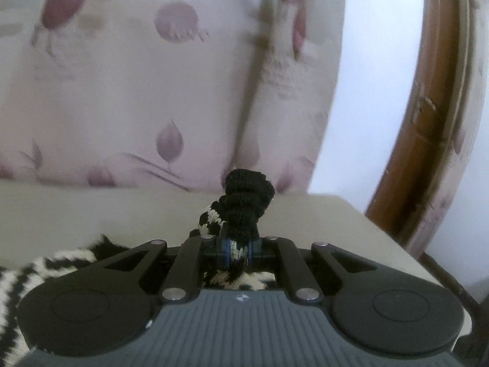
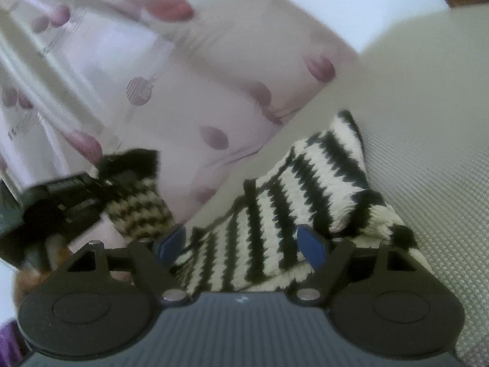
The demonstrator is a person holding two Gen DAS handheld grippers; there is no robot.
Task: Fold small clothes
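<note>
A small black-and-white striped knitted garment (image 2: 318, 180) lies on a pale textured table (image 2: 428, 140). My left gripper (image 1: 237, 252) is shut on its black-cuffed end (image 1: 244, 202), which bunches up above the fingers; more striped knit (image 1: 45, 263) trails at lower left. In the right wrist view the left gripper (image 2: 73, 198) shows at the left, holding that cuffed part (image 2: 137, 211) lifted. My right gripper (image 2: 243, 244) is open, its blue pads (image 2: 311, 244) on either side of the striped body, just above it.
A pink floral cushioned seat back (image 1: 137, 91) stands just behind the table (image 1: 91, 211). A curved wooden chair frame (image 1: 428, 107) rises at the right. The table's right edge (image 1: 397, 238) falls away near it.
</note>
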